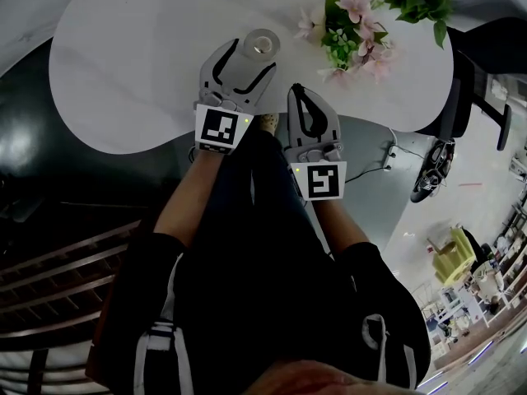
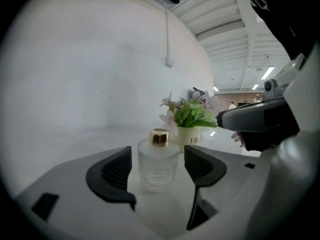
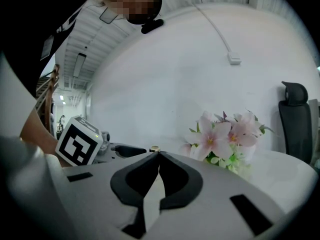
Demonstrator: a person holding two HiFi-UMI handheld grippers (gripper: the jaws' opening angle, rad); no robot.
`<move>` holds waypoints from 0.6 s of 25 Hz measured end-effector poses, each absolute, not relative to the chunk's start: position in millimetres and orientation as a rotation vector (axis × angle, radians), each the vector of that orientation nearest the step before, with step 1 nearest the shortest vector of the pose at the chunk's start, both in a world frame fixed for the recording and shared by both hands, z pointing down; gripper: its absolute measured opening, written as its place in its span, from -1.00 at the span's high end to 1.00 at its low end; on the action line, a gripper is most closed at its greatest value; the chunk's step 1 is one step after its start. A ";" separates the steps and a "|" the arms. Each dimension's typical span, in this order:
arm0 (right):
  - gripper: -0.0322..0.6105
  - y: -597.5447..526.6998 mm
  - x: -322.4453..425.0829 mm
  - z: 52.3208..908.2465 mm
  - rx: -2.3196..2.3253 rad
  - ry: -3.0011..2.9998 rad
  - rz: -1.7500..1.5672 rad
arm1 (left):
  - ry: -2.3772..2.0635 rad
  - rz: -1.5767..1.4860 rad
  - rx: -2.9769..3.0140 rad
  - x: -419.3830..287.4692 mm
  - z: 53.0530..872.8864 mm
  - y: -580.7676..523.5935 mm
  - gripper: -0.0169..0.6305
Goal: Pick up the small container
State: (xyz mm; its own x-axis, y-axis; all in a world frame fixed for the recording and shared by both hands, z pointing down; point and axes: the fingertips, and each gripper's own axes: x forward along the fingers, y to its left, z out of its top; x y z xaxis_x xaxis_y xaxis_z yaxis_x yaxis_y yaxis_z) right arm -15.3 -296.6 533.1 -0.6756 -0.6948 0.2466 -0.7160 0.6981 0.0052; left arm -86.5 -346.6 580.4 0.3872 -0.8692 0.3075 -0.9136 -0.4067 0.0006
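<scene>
Bracketing the small container (image 2: 158,159) with the left hand-held gripper (image 2: 160,168): jaws spread wide, one dark ribbed pad on each side of the glass body, with a narrow gap on both sides, so nothing gripped yet. Holds the right hand-held gripper (image 3: 157,155) idle: jaws pressed together, empty, just beside the left one at the near edge of the surface (image 1: 123,64).

As for the small container: upright, in from the near edge of the surface and roughly midway along it, well apart from the potted flowers (image 1: 354,23) toward the far right edge. Looks like a squat round bottle of clear or frosted glass with a narrow gold cap (image 2: 160,137) on top; no telling the contents.

Probably stiff and fairly heavy for its size, with no give under the pads. Likely smooth and slippery on the curved wall, and breakable if dropped or knocked against the hard surface. Seems stable enough on its broad flat base, though easily slid or tipped by a lopsided touch from one pad.

Best taken across the widest part of the body, at mid height, pads square on opposite sides and centred on the round. Better not taken by the cap: small, possibly loose, and too narrow for a sure hold. Calls for a firm, even close, then a straight lift.
</scene>
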 end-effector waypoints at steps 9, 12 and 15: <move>0.83 -300.2 -11.7 540.5 1.148 -2.662 0.161 | -1.558 0.418 2.478 -76.0 598.0 -363.6 -0.08; 0.83 -301.0 -12.0 543.3 1.142 -2.658 0.172 | -1.554 0.401 2.472 -73.9 598.2 -369.3 -0.09; 0.83 -302.8 -11.6 545.2 1.143 -2.658 0.177 | -1.550 0.393 2.464 -72.6 599.4 -373.6 -0.09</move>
